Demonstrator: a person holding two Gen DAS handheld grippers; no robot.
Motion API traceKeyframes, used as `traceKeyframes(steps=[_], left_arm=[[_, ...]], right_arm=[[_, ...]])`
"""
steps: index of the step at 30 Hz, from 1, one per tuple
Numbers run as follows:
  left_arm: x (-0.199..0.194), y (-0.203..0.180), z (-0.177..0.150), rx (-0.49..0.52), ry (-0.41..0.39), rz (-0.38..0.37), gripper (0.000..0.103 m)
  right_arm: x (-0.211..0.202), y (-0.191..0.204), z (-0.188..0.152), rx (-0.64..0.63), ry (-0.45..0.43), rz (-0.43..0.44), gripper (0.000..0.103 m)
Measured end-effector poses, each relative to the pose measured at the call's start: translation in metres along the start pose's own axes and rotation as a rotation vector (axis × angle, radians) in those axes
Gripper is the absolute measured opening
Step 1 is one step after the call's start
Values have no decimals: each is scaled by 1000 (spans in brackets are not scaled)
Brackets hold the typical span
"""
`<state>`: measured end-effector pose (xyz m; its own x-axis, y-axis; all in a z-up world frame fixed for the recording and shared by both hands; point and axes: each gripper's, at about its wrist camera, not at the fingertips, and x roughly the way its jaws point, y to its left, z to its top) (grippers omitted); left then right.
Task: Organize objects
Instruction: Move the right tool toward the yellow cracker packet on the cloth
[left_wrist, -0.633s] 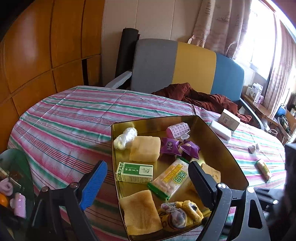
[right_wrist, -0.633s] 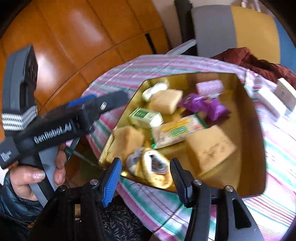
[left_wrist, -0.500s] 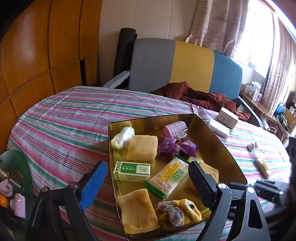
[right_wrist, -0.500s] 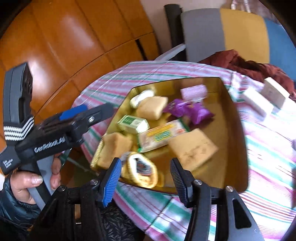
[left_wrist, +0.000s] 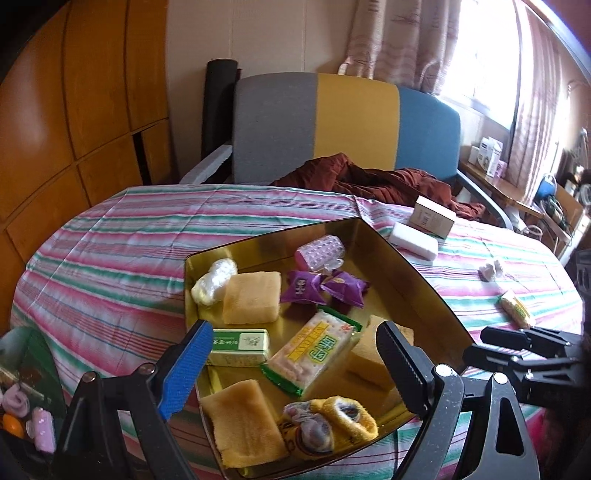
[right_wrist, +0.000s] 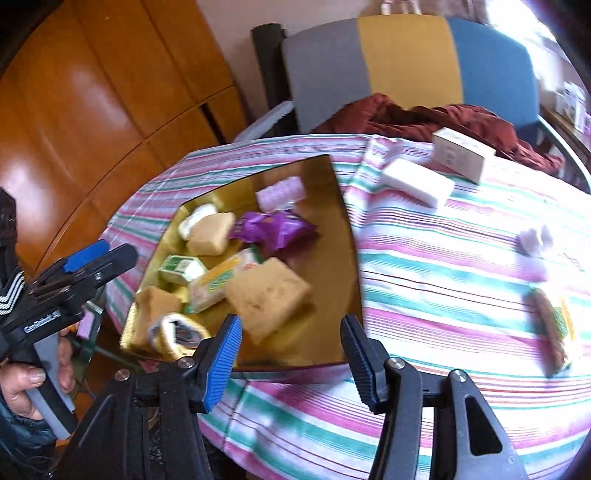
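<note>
The gold tray (left_wrist: 417, 280) sat at the near edge of the round surface (left_wrist: 110, 258) under its striped cloth, already holding most of the clutter: sponges, a green carton (left_wrist: 240, 347), a cracker pack (left_wrist: 314, 350), purple sweets (left_wrist: 325, 288), a pink roller and a rolled yellow sock (left_wrist: 332, 424). Still loose on the cloth, well apart from the tray, were a white block (right_wrist: 417, 184), a small box (right_wrist: 461, 155), a crumpled white scrap (right_wrist: 535, 236) and a wrapped snack bar (right_wrist: 557, 325).

The left gripper (left_wrist: 291, 365) hovered over the tray's near end with its fingers (left_wrist: 188, 365) wide apart and nothing between them. The right gripper (right_wrist: 291, 354) hung above the tray's near right corner, fingers parted and empty, facing the cloth beyond.

The tray's near corner appeared to overhang the surface edge in the right wrist view, so the main risk looked to be a knock: either gripper pressing on that rim could tip it and spill the sock and front sponge (left_wrist: 243, 421) to the floor. The two tools were also close together, the right one showing at the edge of the left wrist view, so a crossing reach might clash. The snack bar lay flat and slick in its wrapper; a shallow pinch could squirt it away. The cloth itself could drag and bunch under the fingers, shifting the loose things nearby.
</note>
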<state>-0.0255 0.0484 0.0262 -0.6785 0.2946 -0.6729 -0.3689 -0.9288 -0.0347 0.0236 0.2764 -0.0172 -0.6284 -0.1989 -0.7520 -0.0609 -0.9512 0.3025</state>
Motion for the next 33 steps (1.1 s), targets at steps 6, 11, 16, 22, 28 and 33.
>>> traceKeyframes(steps=[6,11,16,22,28,33], left_arm=[[5,-17,4,46,12,-15,92],[8,-31,5,81,25,-29,93],[10,-44,9,120,28,-41,94],[15,-59,18,151,33,-75,94],[20,-77,26,184,45,-112,94],[30,-93,36,205,74,-136,94]], right_arm=[[-1,-25,-4,70,0,-35,56],[-2,-40,-6,96,4,-66,56],[-9,-56,5,99,0,-126,76],[-19,-77,28,65,-5,-206,84],[-14,-113,41,36,16,-284,84],[-4,-162,31,164,47,-307,84]])
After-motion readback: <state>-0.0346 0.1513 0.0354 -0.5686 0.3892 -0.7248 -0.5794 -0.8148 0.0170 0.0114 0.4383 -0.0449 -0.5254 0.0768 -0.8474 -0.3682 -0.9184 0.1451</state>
